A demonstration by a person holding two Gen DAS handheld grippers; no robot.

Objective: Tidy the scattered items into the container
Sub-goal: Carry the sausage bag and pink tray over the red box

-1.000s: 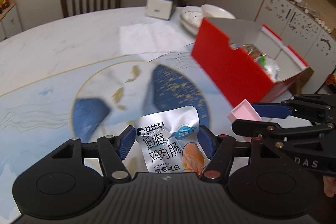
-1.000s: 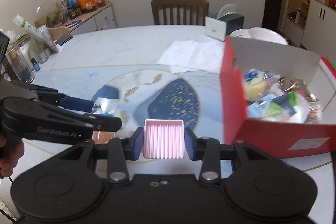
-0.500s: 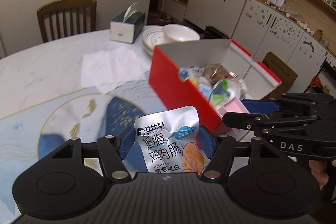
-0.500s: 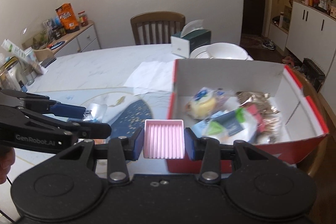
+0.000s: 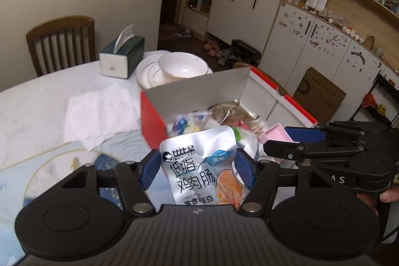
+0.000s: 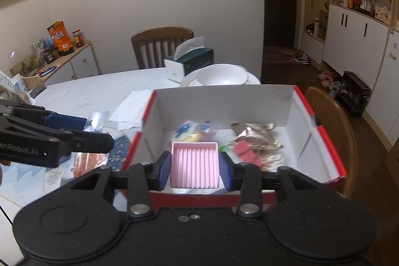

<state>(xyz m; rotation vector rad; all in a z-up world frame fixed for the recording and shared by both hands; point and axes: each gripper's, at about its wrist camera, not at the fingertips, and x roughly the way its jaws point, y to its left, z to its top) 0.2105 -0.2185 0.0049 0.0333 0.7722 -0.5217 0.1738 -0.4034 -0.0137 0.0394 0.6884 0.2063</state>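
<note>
1. Right wrist view: the right hand-held gripper (image 6: 194,172) clamps a small pink ribbed plastic tray (image 6: 195,163) between its blue pads, over the near edge of the red cardboard box with white inner walls (image 6: 321,136) on the marble-patterned table (image 6: 99,94).
2. Left wrist view: the left hand-held gripper (image 5: 197,167) grips a silver foil snack pouch with blue lettering (image 5: 199,161), near the box's left front corner and not yet clearly inside.
3. Progress seems late: the box already holds a crinkled golden foil packet (image 6: 254,135), a blue-and-yellow wrapped snack (image 6: 189,131) and a red wrapper (image 6: 245,151).
4. Left to do, I judge: release both held items into the box. Only white paper sheets (image 5: 99,111) lie loose on the visible table.
</note>
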